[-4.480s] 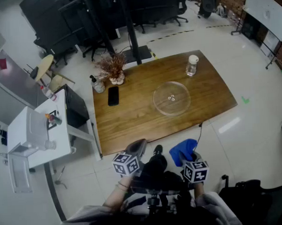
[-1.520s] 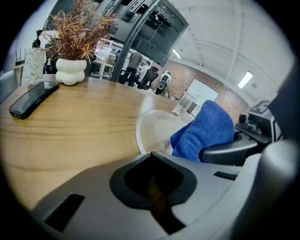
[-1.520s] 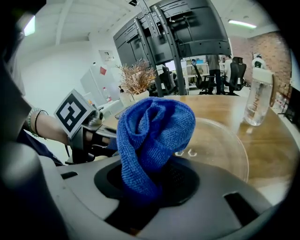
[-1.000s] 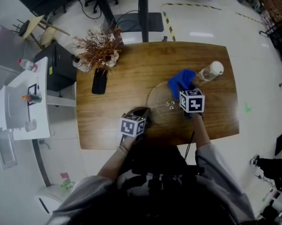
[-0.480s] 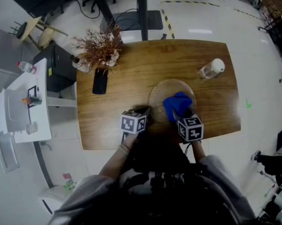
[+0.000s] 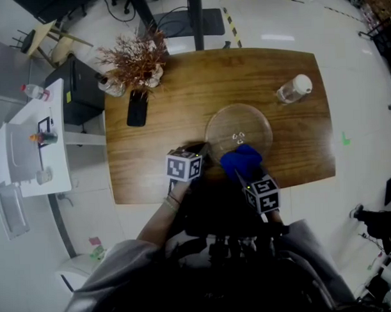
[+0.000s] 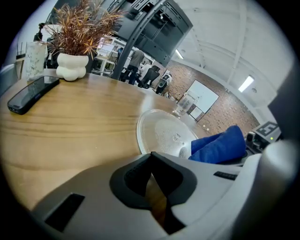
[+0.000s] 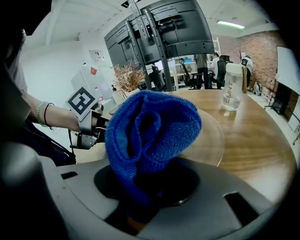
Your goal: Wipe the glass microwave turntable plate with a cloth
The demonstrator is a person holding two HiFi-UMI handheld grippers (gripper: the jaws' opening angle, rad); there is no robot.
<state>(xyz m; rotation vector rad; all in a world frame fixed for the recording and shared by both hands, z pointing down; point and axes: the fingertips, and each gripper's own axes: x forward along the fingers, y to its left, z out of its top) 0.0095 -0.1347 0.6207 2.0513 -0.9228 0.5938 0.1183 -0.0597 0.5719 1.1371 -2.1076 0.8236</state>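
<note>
2 grippers | left gripper [image 6: 202, 150] jaws together | right gripper [image 6: 238, 170] pinching cloth [image 6: 241, 159] at plate [image 6: 238, 124]

The head view is looking steeply down from high above, taking in the whole wooden table [image 6: 163, 140]. Both gripper views are sitting low and close over its top, looking along their jaws. All three are sharing the glass plate [image 6: 229, 122] and the blue cloth [image 6: 240, 160].

The bunched blue terry cloth [image 8: 152, 131] is covering the right gripper's [image 8: 140, 204] jaws and hiding the near rim of the round clear glass turntable plate [image 8: 213, 140]. The left gripper's [image 7: 152, 168] grey body is cutting off that rim in its own view.
</note>
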